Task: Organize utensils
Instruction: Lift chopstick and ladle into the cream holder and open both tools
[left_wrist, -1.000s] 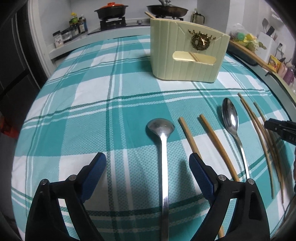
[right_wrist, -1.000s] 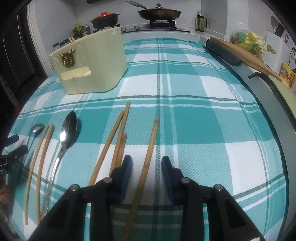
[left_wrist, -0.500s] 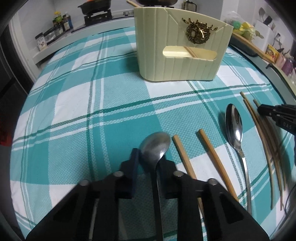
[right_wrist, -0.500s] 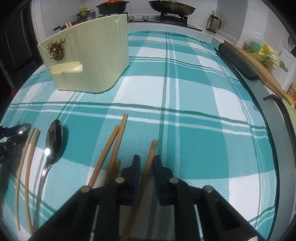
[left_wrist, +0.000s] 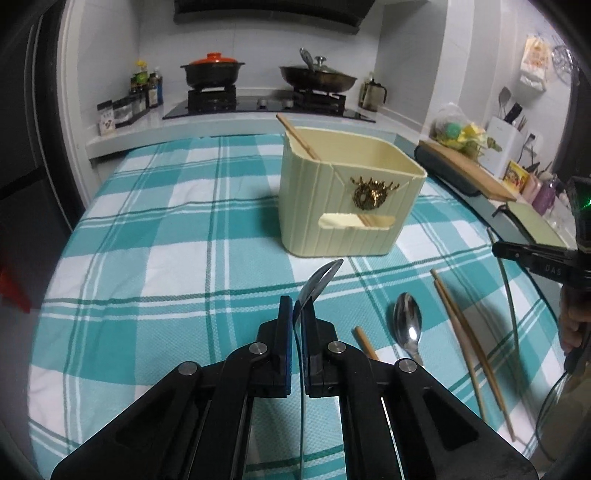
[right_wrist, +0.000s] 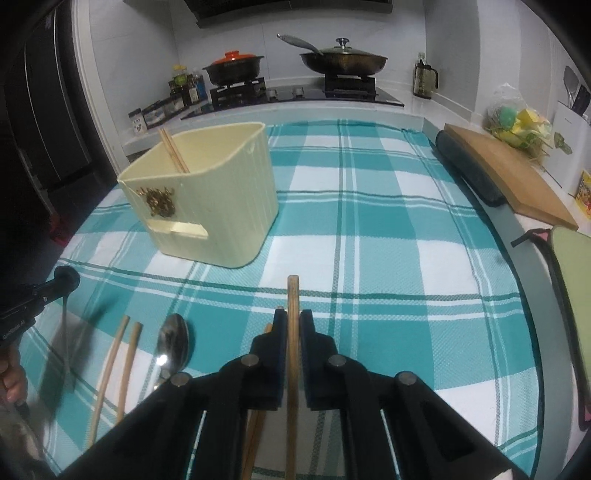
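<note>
My left gripper (left_wrist: 295, 314) is shut on a metal spoon (left_wrist: 317, 280), which it holds by the handle above the checked cloth with the bowl pointing toward the cream utensil holder (left_wrist: 347, 199). A chopstick (left_wrist: 299, 138) leans inside the holder. My right gripper (right_wrist: 293, 321) is shut on a wooden chopstick (right_wrist: 293, 295), also raised off the cloth. A second spoon (right_wrist: 171, 341) and several chopsticks (right_wrist: 114, 362) lie flat on the cloth. In each wrist view the other gripper shows at the frame's edge with its utensil blurred.
Behind the table runs a counter with a stove, a red-lidded pot (left_wrist: 212, 70), a pan (right_wrist: 343, 59) and bottles (left_wrist: 146, 90). A wooden cutting board (right_wrist: 509, 181) and a dark roll (right_wrist: 469, 170) lie along the table's right edge.
Both grippers went from open to shut, the left on the spoon and the right on a chopstick. Both then rose, lifting their utensils off the cloth.
</note>
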